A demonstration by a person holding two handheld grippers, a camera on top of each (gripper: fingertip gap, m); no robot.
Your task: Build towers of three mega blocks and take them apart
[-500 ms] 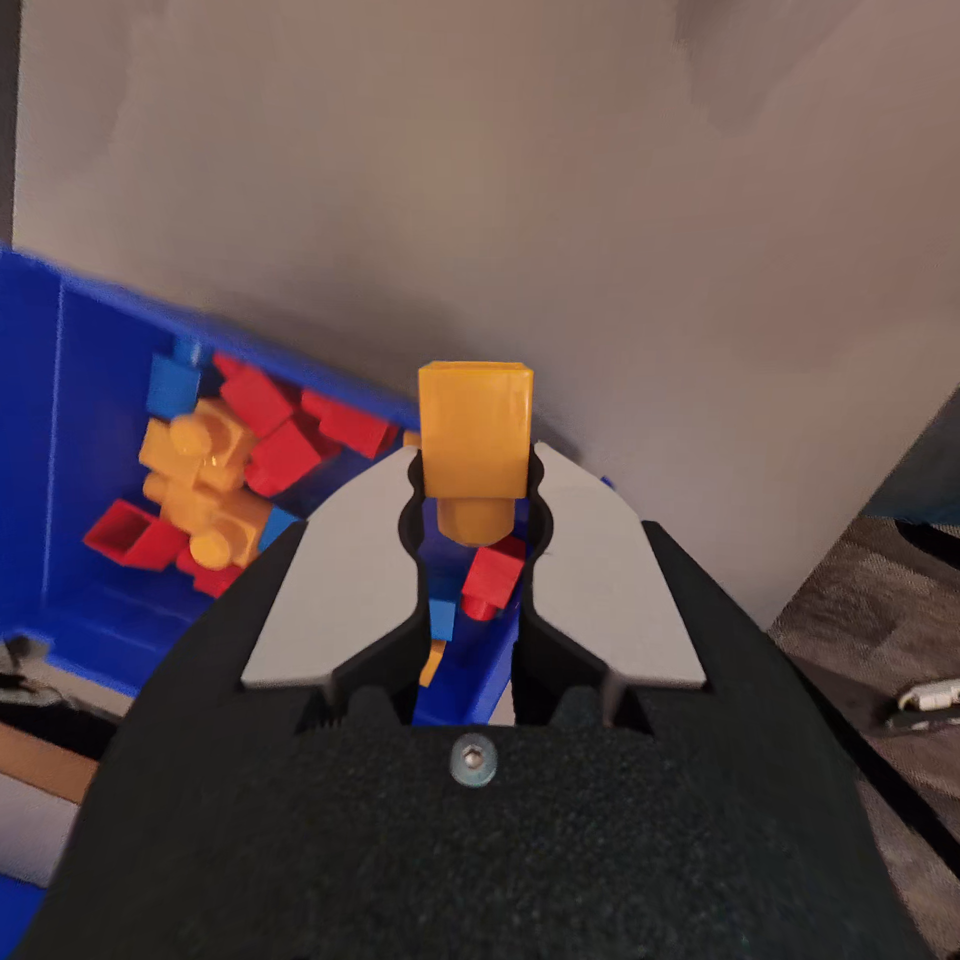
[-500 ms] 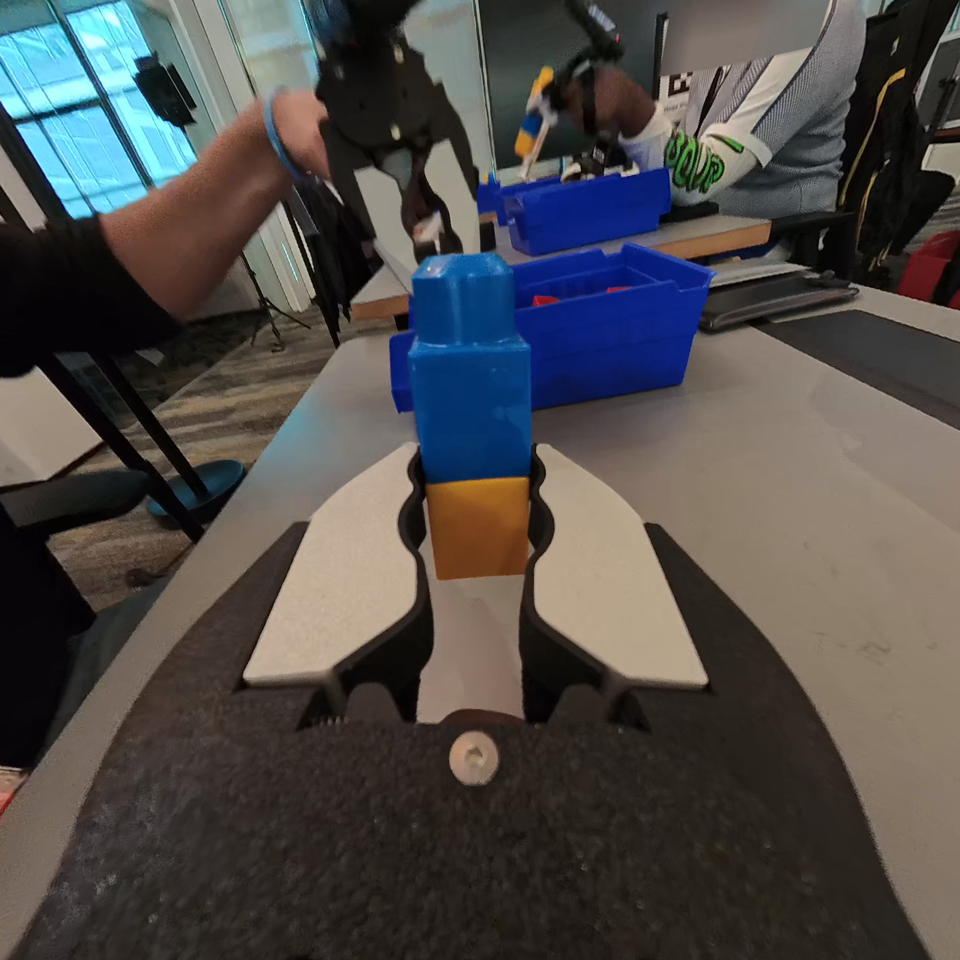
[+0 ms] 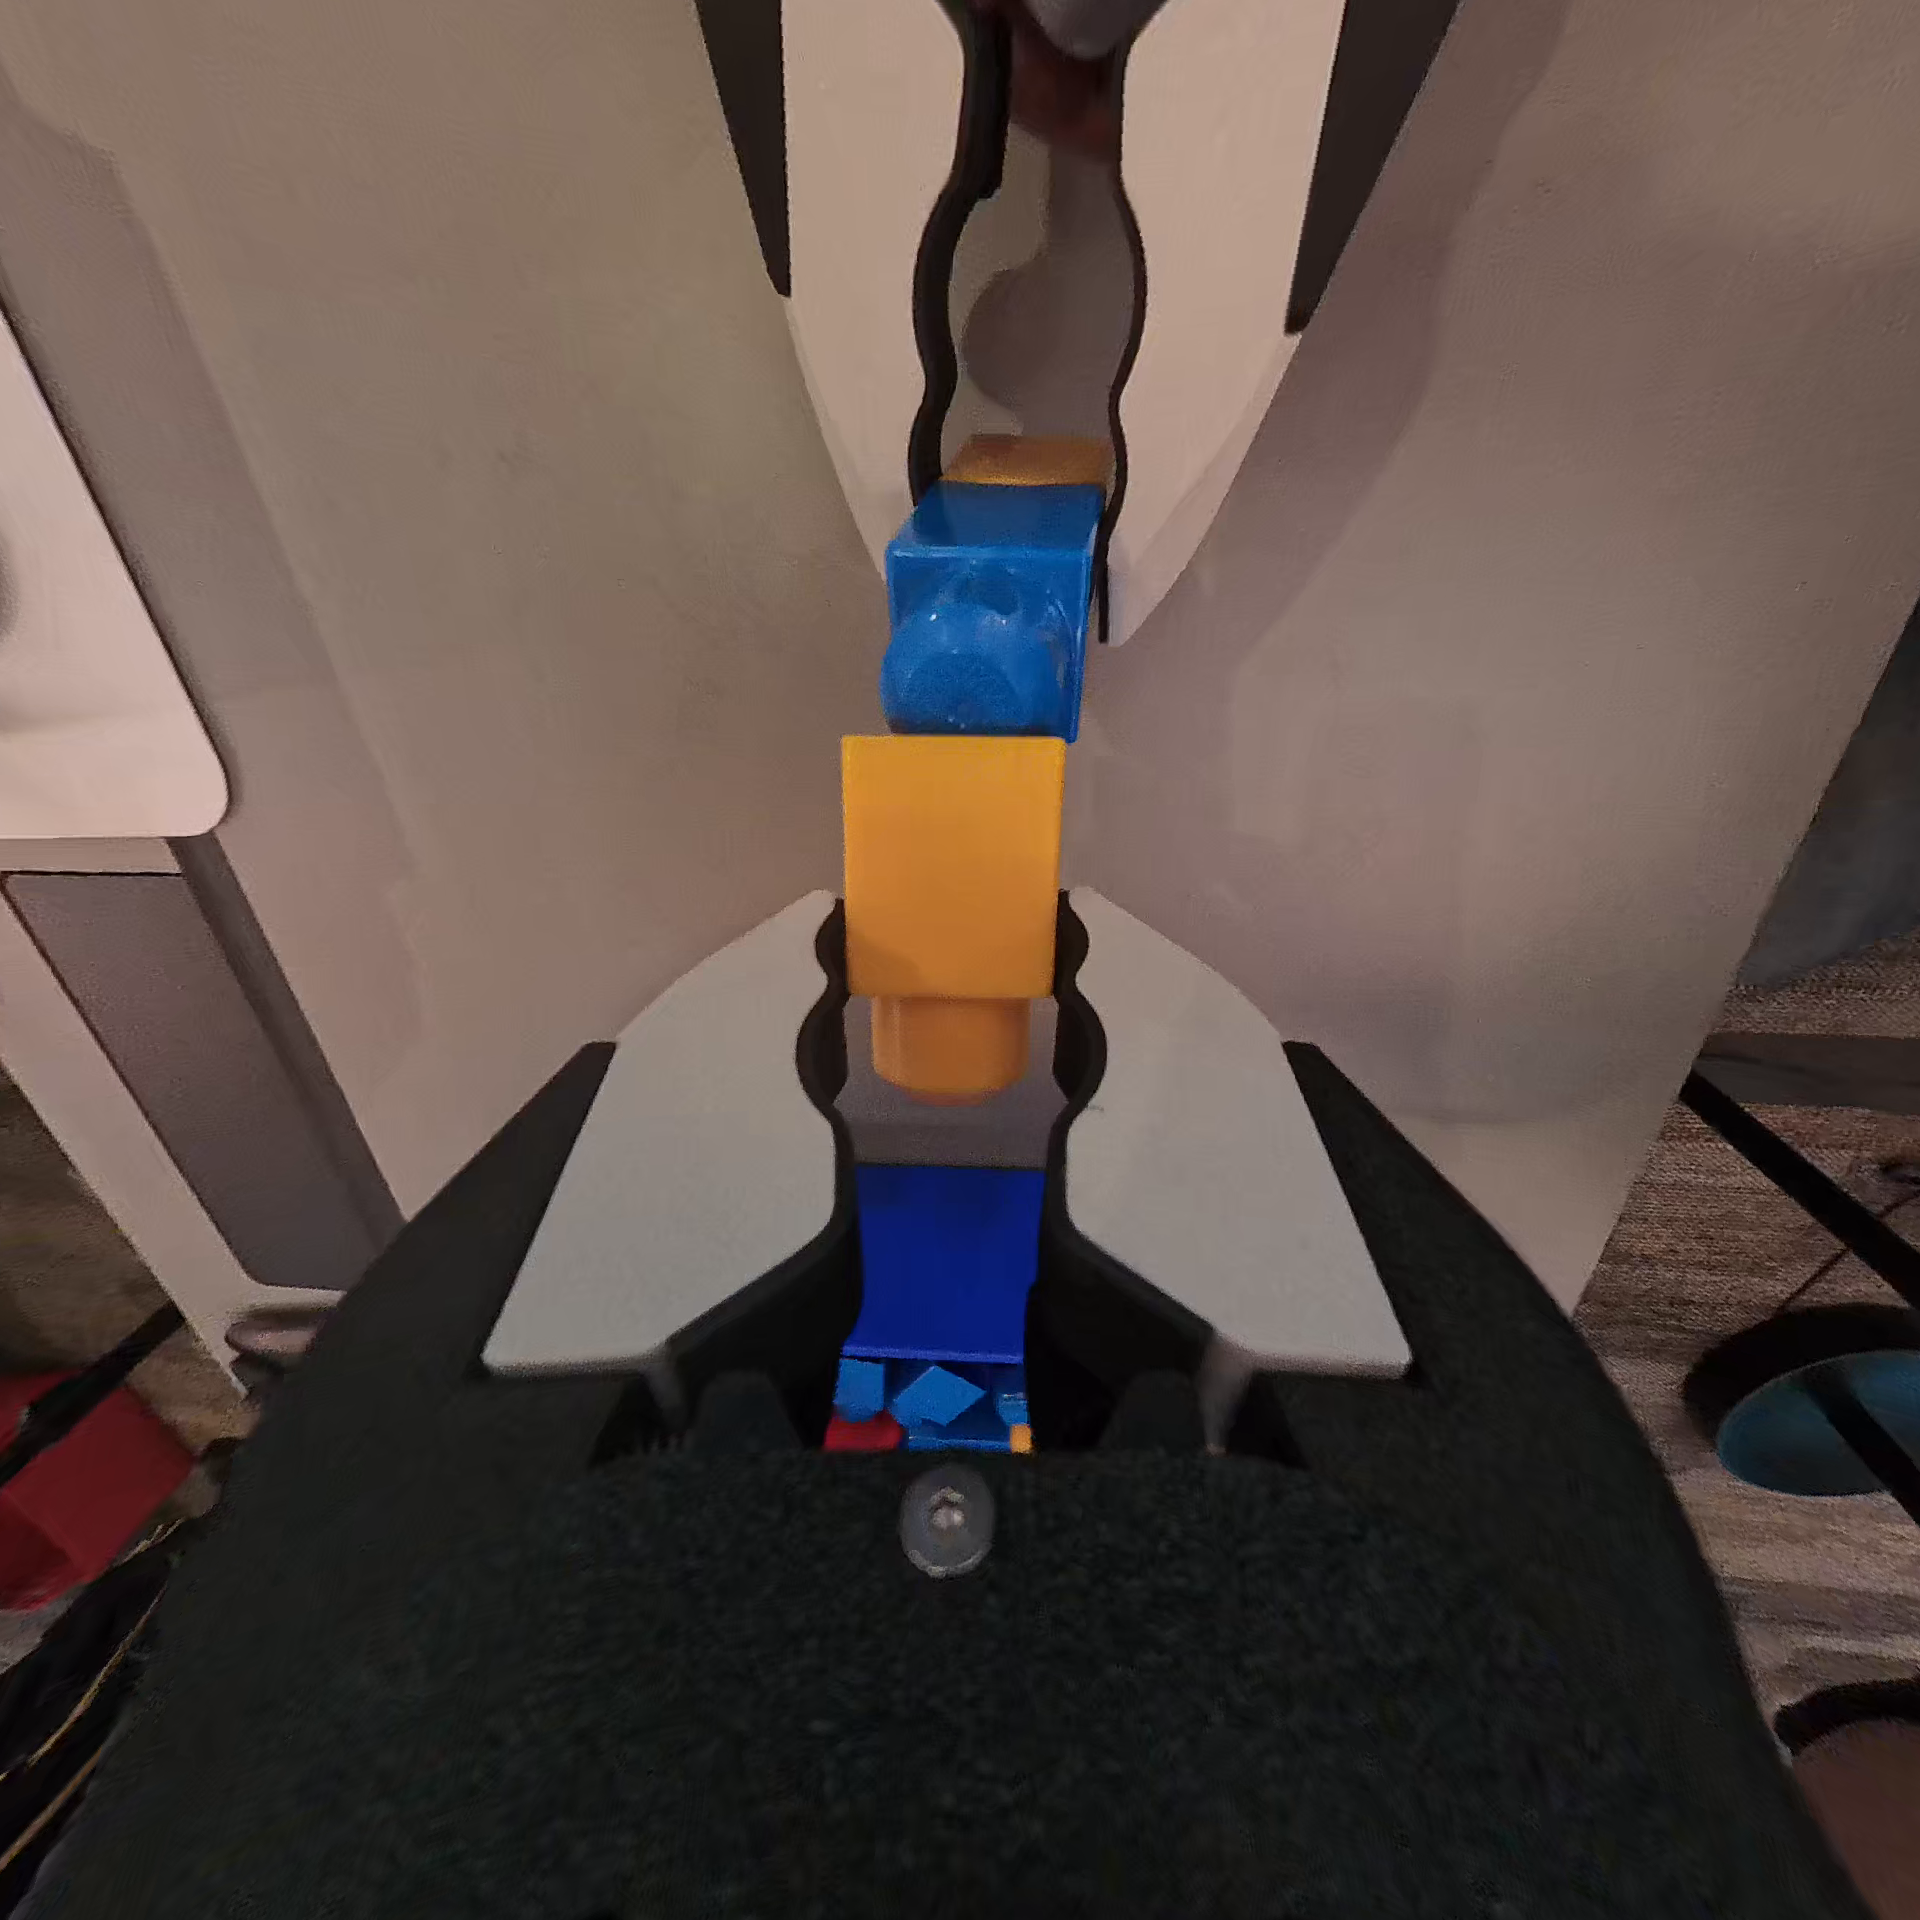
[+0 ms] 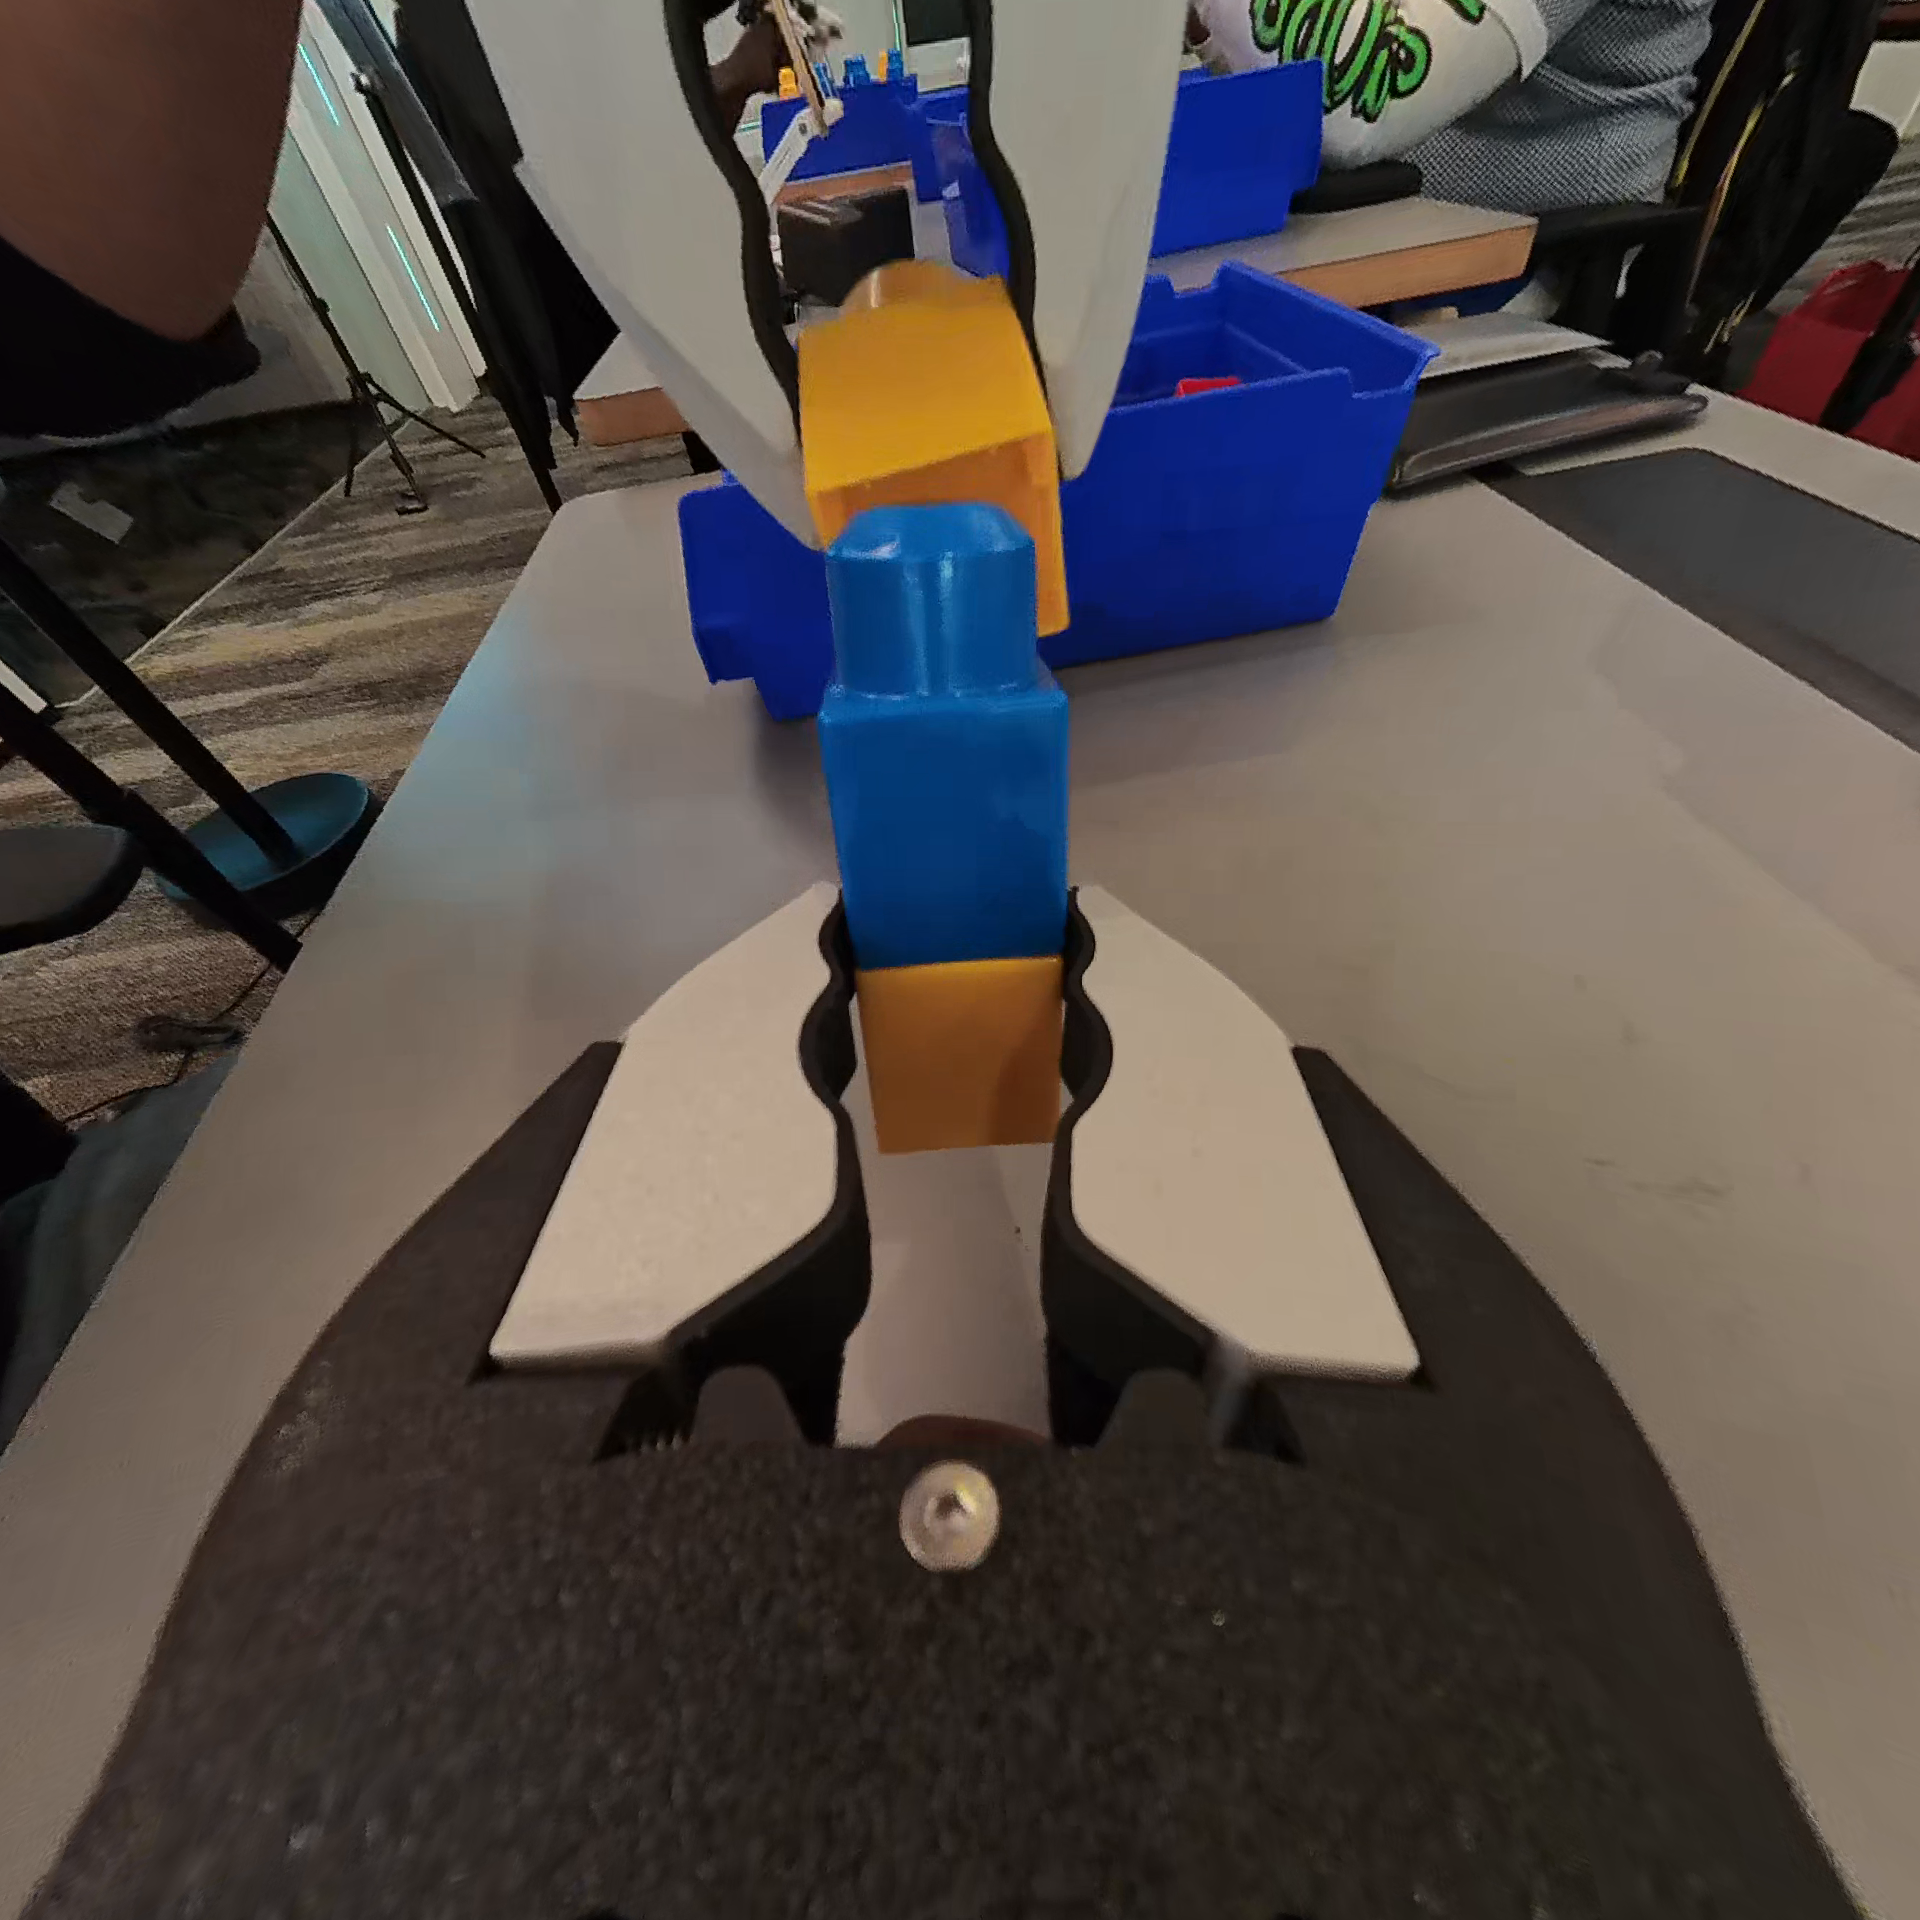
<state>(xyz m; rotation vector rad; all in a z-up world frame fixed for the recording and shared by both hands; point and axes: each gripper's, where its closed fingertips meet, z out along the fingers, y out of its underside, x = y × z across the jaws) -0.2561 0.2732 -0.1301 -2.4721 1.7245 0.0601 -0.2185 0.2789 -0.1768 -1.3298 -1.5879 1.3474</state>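
My right gripper [image 4: 951, 935] is shut on an orange block [image 4: 956, 1049] that carries a blue block [image 4: 945, 810]; the stack stands upright over the grey table [image 4: 1455, 935]. My left gripper [image 4: 930, 457] comes down from above, shut on a second orange block [image 4: 925, 405]. That block is tilted, with its hollow end at the blue block's stud [image 4: 930, 603]; I cannot tell if they touch. In the left wrist view my left gripper [image 3: 951, 925] holds the orange block [image 3: 951, 862], with the blue block [image 3: 987, 613] and the right gripper [image 3: 1008, 499] just beyond.
A blue bin [image 4: 1226, 488] with loose blocks stands on the table behind the stack. The table's left edge [image 4: 343, 935] drops to a carpeted floor with a stand base [image 4: 281, 842]. Another table with blue bins [image 4: 1236, 156] and a seated person [image 4: 1507, 94] is farther back. About 7 centimetres separates my left fingertips from my right.
My left gripper has carried its orange block from over the bin to just above the blue block's stud. My right gripper has kept its two-block stack in place.
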